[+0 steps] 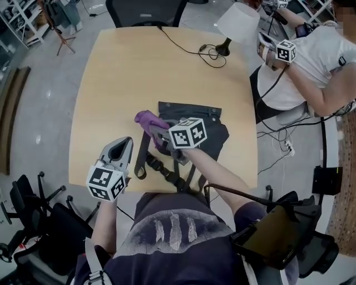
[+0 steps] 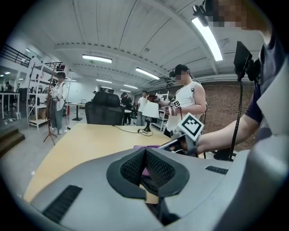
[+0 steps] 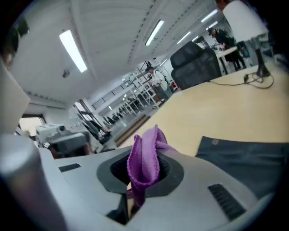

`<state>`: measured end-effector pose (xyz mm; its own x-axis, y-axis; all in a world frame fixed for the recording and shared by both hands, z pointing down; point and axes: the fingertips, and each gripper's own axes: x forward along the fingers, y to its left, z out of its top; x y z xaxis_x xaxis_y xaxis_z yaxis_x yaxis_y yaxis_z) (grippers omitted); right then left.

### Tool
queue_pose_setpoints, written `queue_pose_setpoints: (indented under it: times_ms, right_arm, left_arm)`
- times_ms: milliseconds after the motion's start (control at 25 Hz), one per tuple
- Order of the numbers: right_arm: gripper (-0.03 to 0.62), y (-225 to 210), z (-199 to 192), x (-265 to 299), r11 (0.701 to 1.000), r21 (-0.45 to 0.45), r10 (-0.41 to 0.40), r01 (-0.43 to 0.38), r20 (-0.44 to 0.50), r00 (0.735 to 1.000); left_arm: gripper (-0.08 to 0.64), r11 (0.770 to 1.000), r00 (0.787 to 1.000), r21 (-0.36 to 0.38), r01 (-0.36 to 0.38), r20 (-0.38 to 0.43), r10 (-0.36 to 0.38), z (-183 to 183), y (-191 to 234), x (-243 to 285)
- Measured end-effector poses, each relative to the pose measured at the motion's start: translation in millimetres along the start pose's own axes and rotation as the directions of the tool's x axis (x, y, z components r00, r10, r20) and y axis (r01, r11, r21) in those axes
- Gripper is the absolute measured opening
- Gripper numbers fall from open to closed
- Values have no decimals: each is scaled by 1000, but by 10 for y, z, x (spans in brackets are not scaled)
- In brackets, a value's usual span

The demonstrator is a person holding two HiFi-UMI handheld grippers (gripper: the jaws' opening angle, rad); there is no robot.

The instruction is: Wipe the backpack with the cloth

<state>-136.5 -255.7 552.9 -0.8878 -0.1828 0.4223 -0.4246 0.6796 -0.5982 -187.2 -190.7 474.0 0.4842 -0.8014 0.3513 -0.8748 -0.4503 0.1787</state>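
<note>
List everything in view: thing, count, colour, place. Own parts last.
table: one, light wood, centre
backpack: one, dark grey, flat at table's near edge
cloth: one, purple, over backpack's left part
lamp: one, white shade, table's far right corner
cable: one, black, on table beside lamp
chair: one, black, beyond table
other person: one, white shirt, right of table
left gripper: grey, fingers shut, empty, table's near left
right gripper: grey, shut on cloth

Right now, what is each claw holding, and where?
The right claw pinches the purple cloth by a bunched fold; the left claw is shut, empty.
</note>
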Motion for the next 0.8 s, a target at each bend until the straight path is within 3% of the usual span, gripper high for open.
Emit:
queue_pose_setpoints:
  times_ms: [120, 280, 400, 800]
  right_arm:
    - [32, -539, -186, 133, 973, -123, -211, 197, -113, 971]
    - [32, -879, -327, 53, 907, -270, -374, 322, -166, 913]
    - [32, -1037, -361, -70, 876, -326, -428, 356, -182, 885]
    - [32, -1333, -424, -500, 844, -359, -487, 398, -202, 850]
  left_arm:
    - [6, 1000, 1000, -10, 17, -9, -17, -57, -65, 17]
    - [6, 999, 999, -19, 32, -25, -33, -124, -84, 40]
    - [6, 999, 998, -28, 46, -39, -47, -170, -73, 84]
    - [6, 990, 989, -19, 137, -53, -138, -107, -291, 307]
